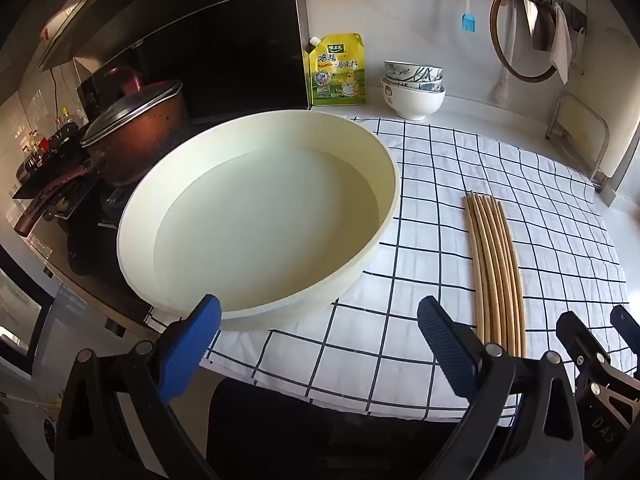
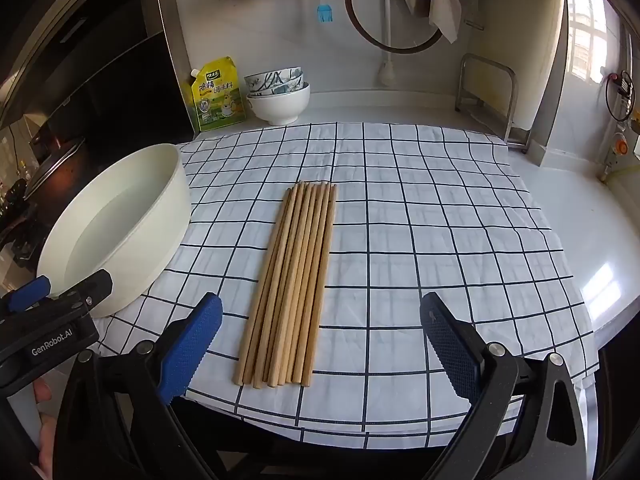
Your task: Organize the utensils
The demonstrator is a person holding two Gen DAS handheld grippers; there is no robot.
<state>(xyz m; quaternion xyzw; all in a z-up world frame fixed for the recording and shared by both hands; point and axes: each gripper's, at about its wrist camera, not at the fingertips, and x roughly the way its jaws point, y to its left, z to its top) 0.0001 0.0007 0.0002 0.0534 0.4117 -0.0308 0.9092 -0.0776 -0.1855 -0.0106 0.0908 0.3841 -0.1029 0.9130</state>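
A bundle of wooden chopsticks (image 2: 290, 280) lies flat on a white cloth with a dark grid (image 2: 440, 240) spread over the pale worktop (image 2: 592, 216), the sticks side by side and touching, their thinner tips toward twelve o'clock in the right wrist view. The right gripper (image 2: 320, 344) hangs above the near ends of the sticks with its jaws spread wide and nothing between them; the blue pads (image 2: 192, 344) stand clear of the wood on either side. At nine o'clock from the chopsticks sits a large, shallow cream basin (image 1: 384, 216), partly on the cloth's edge, with what looks like clear water in it. The left gripper (image 1: 320, 344) is poised over the basin's near rim, jaws likewise wide apart and holding nothing; from its view the chopsticks lie at three o'clock of the basin, just beside it but apart. At the back wall, toward twelve o'clock, stand a yellow seasoning pouch (image 2: 216, 96) and a stack of bowls (image 2: 278, 96), near each other. A lidded reddish pot (image 1: 132, 128) rests on the stove at ten o'clock of the basin. A blue silicone brush (image 2: 325, 12) hangs on the wall above.
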